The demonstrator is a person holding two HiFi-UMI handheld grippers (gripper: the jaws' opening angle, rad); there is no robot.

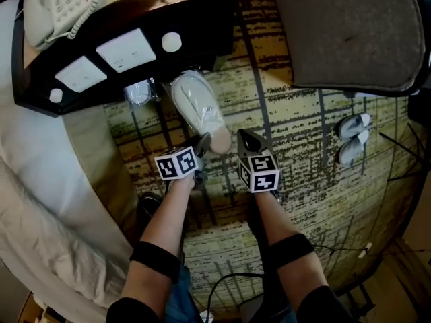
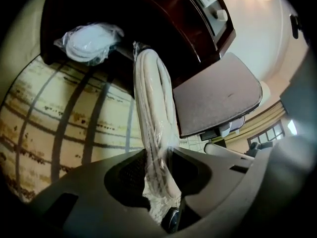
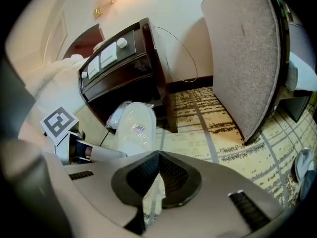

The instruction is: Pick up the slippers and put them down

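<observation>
Clear plastic wrap [image 2: 159,133] bags the pale slippers [image 1: 199,106] and makes the pair a single bundle that can be lifted at one end. Beyond the left jaws and off to their left, a second plastic bag [image 2: 89,41] with something round and white inside lies on the carpet [image 1: 303,147], under the edge of the dark wooden desk [image 1: 135,19]. The left gripper [image 2: 158,157] has its jaws clenched edge-on over the near end of the bundle, so the slippers stand straight out ahead of them, seemingly clear of the carpet. Just to its right, the right gripper [image 3: 158,155] has its jaws pressed together on a loose fold of the wrap, probably to steady the load. The slippers sit ahead and left of those jaws.
</observation>
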